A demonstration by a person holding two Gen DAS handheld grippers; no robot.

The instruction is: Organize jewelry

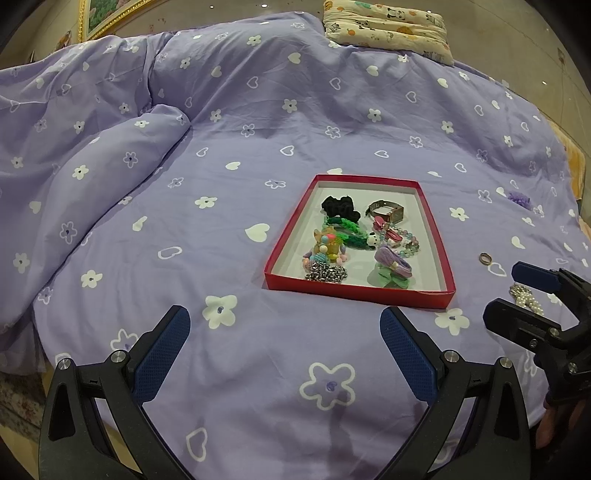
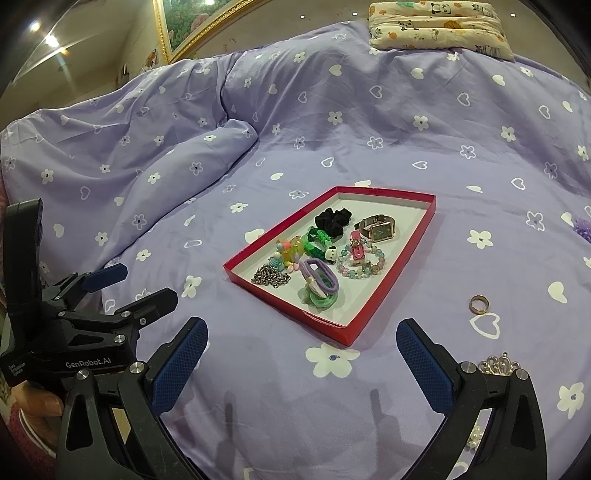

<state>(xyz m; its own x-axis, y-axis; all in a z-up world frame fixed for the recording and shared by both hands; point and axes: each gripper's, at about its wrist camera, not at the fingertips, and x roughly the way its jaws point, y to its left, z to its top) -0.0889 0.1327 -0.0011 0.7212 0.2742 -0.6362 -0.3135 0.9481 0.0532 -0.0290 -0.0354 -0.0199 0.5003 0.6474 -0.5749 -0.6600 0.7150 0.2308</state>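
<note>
A red-walled tray (image 1: 360, 291) (image 2: 291, 308) lies on the purple bedspread and holds a black scrunchie (image 1: 340, 208), a watch (image 1: 386, 212) (image 2: 378, 229), green and purple hair ties, a bead bracelet (image 2: 360, 264) and a chain (image 2: 269, 277). A gold ring (image 1: 485, 258) (image 2: 479, 304) lies on the bedspread to the right of the tray. A pearl and rhinestone piece (image 1: 526, 297) (image 2: 498, 363) lies nearer, at the right. My left gripper (image 1: 286, 339) is open and empty, in front of the tray. My right gripper (image 2: 301, 354) is open and empty, with the pearl piece just beside its right finger.
A folded purple duvet (image 1: 92, 155) bulges at the left. A patterned pillow (image 1: 388, 26) lies at the far end. A small purple hair flower (image 1: 519, 199) rests near the bed's right edge. A gold picture frame (image 2: 192, 33) hangs on the back wall.
</note>
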